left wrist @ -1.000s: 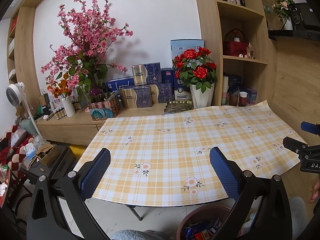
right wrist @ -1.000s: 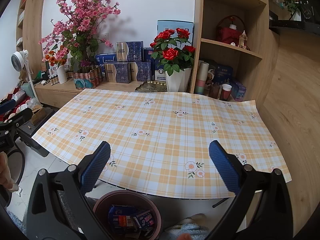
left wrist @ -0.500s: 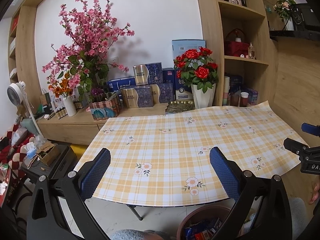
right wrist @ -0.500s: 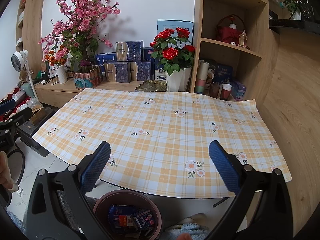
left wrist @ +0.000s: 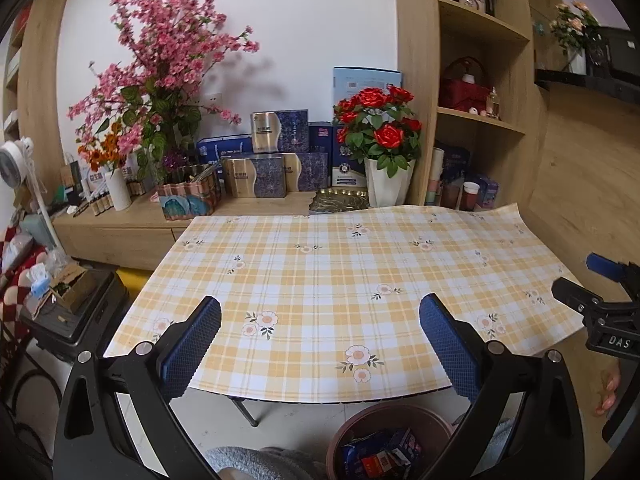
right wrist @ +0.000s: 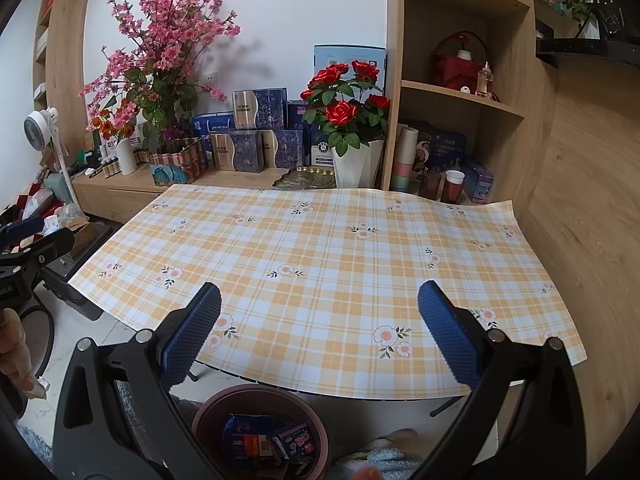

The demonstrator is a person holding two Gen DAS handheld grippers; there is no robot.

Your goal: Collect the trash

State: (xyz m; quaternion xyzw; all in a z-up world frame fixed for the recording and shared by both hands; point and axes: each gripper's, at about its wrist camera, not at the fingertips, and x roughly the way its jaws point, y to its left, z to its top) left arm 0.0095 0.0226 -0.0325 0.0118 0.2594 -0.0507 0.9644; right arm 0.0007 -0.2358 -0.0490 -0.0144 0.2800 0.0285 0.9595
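Both the left gripper (left wrist: 320,344) and right gripper (right wrist: 319,342) are held spread wide and empty above the yellow checked floral tablecloth (left wrist: 360,280), since wrappers are already gathered in the near round brown plastic bin (right wrist: 260,396).

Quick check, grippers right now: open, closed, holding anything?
Left gripper: open, holding nothing, above the checked tablecloth.
Right gripper: open, holding nothing.

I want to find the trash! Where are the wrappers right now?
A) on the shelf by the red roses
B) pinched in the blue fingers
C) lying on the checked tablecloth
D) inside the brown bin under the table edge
D: the wrappers lie inside the brown bin below the table's near edge, while the checked tablecloth is bare.
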